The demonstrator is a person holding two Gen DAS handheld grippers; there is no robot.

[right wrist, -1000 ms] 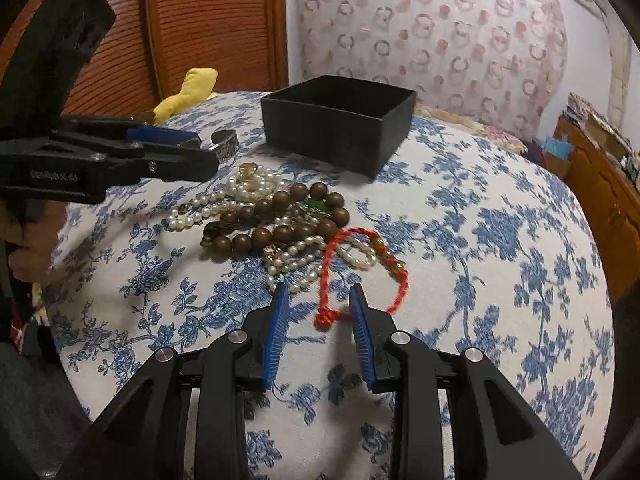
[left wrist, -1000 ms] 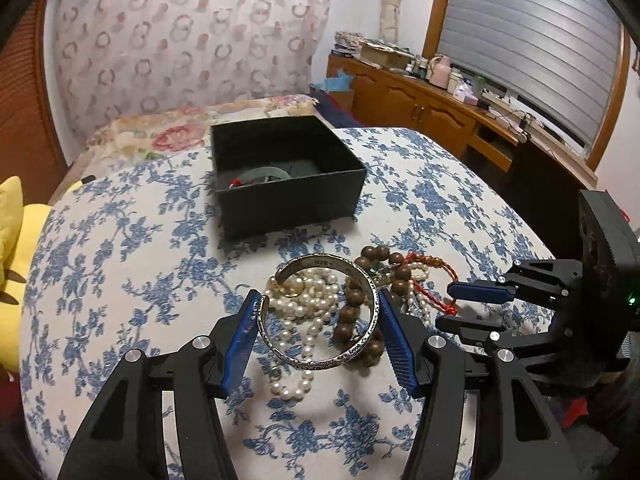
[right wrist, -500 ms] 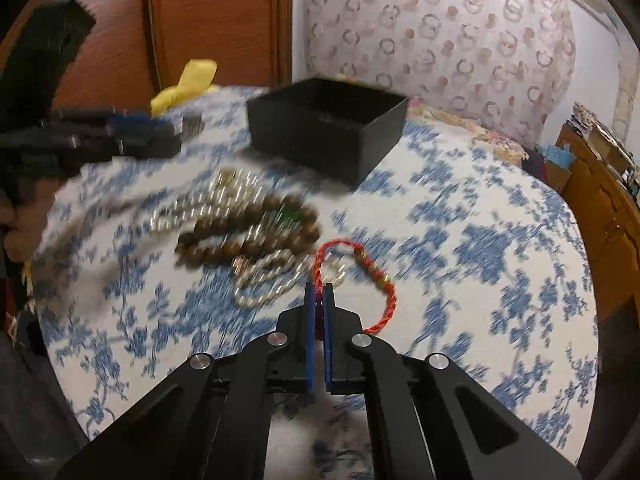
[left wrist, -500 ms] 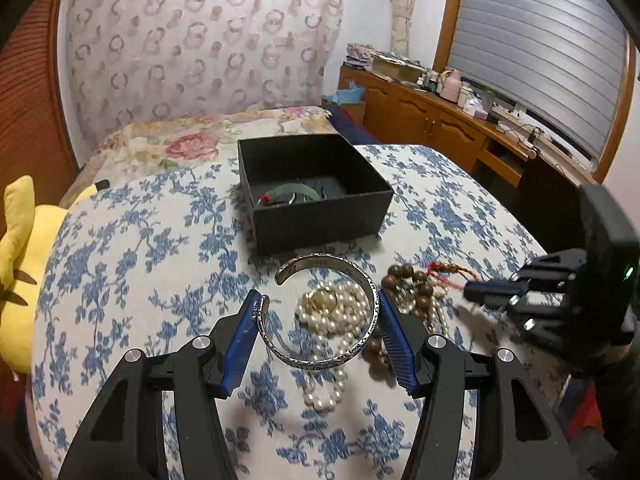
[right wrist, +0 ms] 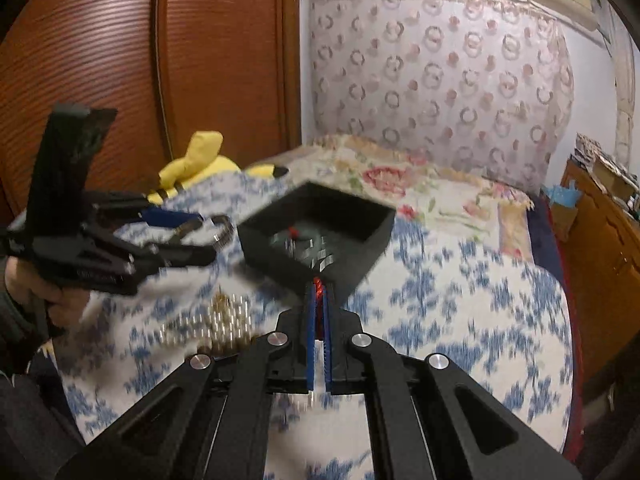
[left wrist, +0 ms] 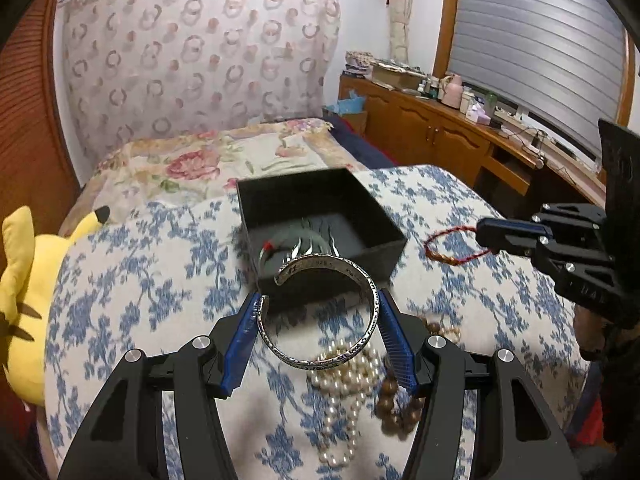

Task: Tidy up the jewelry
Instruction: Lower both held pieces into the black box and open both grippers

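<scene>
My left gripper (left wrist: pixel 318 304) is shut on a silver cuff bangle (left wrist: pixel 326 316) and holds it above the cloth, just in front of the open black box (left wrist: pixel 320 216). My right gripper (right wrist: pixel 318 292) is shut on a red cord bracelet (left wrist: pixel 452 246), lifted off the table to the right of the box. In the right wrist view only a bit of red cord (right wrist: pixel 318 286) shows between the pads. The box (right wrist: pixel 316 232) holds a bangle with a red bit (left wrist: pixel 288 244). A pearl strand (left wrist: pixel 344 384) and brown wooden beads (left wrist: pixel 400 404) lie on the cloth.
A blue floral cloth (left wrist: pixel 140 280) covers the round table. A yellow plush toy (left wrist: pixel 20 292) sits at its left edge. A bed with a floral cover (left wrist: pixel 208 164) lies behind. A wooden cabinet (left wrist: pixel 432 136) stands at the right.
Both grippers have risen and moved toward the box. The right gripper shut on the red bracelet and lifted it off the cloth. The left still holds the silver bangle.
</scene>
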